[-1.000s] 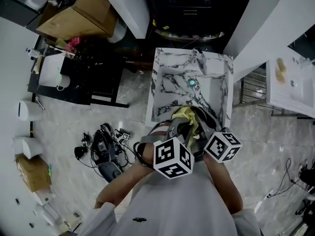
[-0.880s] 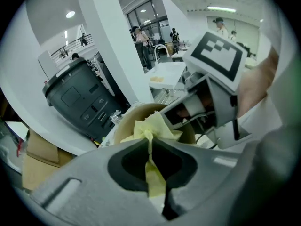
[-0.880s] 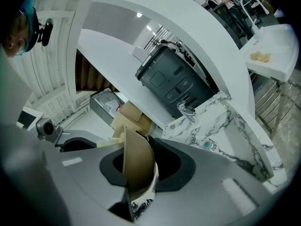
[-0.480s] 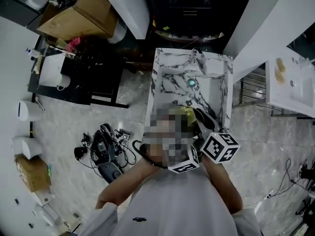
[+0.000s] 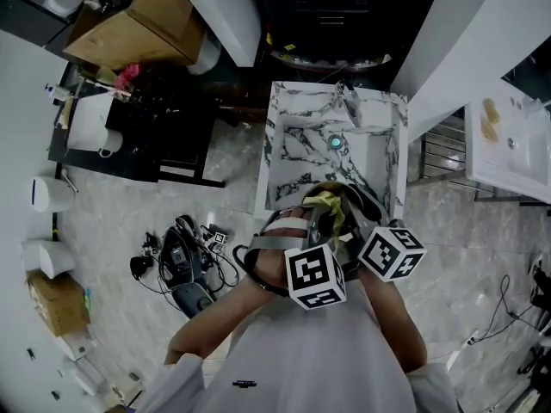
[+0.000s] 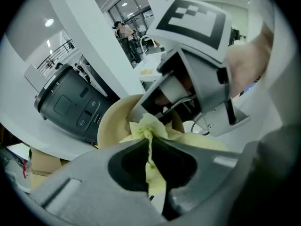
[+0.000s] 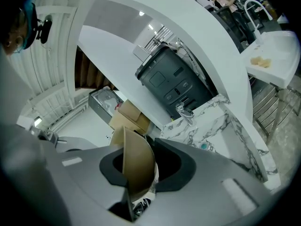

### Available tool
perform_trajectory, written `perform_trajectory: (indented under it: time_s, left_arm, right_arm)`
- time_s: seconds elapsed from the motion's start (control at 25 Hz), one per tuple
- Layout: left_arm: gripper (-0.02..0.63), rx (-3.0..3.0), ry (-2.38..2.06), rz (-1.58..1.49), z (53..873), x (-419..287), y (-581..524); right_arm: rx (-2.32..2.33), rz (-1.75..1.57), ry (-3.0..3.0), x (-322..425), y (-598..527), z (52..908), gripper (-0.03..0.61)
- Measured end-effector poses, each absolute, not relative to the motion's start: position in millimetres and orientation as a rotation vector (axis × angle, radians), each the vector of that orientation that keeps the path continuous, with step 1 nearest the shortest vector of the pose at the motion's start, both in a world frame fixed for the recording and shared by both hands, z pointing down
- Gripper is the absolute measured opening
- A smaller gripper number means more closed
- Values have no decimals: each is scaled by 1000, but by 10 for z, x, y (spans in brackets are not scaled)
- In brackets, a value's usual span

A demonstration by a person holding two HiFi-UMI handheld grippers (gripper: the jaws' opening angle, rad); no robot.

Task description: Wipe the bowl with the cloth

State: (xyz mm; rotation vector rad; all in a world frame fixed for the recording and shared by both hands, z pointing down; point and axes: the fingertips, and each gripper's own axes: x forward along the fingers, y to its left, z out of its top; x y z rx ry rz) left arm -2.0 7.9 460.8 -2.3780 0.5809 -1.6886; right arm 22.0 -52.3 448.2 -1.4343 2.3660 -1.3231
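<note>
In the right gripper view a tan bowl (image 7: 138, 166) stands on edge, its rim pinched between the jaws of my right gripper (image 7: 140, 185). My left gripper (image 6: 149, 147) is shut on a bunched yellow cloth (image 6: 151, 126), which is pressed into the bowl (image 6: 113, 124). From the head view both grippers meet over the near end of the marble sink (image 5: 288, 136), with the cloth (image 5: 325, 203) showing between them. The left gripper's marker cube (image 5: 314, 275) sits next to the right gripper's cube (image 5: 392, 252).
A faucet (image 5: 346, 101) stands at the sink's far end, and a drain (image 5: 336, 144) lies in its basin. Cables and a device (image 5: 185, 265) lie on the floor to the left. A cardboard box (image 5: 138, 24) is at the far left, a white counter (image 5: 508, 144) at the right.
The left gripper with the cloth has shifted slightly right and back against the bowl. The right gripper and the bowl have hardly moved.
</note>
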Motion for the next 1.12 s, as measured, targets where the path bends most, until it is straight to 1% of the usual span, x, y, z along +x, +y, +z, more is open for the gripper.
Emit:
perform_trajectory:
  time_s: [0.32, 0.64, 0.92, 1.12]
  left_arm:
    - [26, -2405, 586, -1629, 4559, 94, 25]
    - [28, -2363, 735, -1606, 4468, -77, -194]
    - [28, -2340, 737, -1647, 4528, -116, -129]
    - [28, -2437, 789, -1584, 4434, -145, -119]
  right_arm:
    - [-1413, -1329, 2351, 200, -513, 4466, 77]
    - [-1415, -1344, 2361, 185, -473, 4499, 75]
    - [-1431, -1336, 2356, 251, -481, 4524, 75]
    - [-1437, -1326, 2360, 279, -533, 4513, 75]
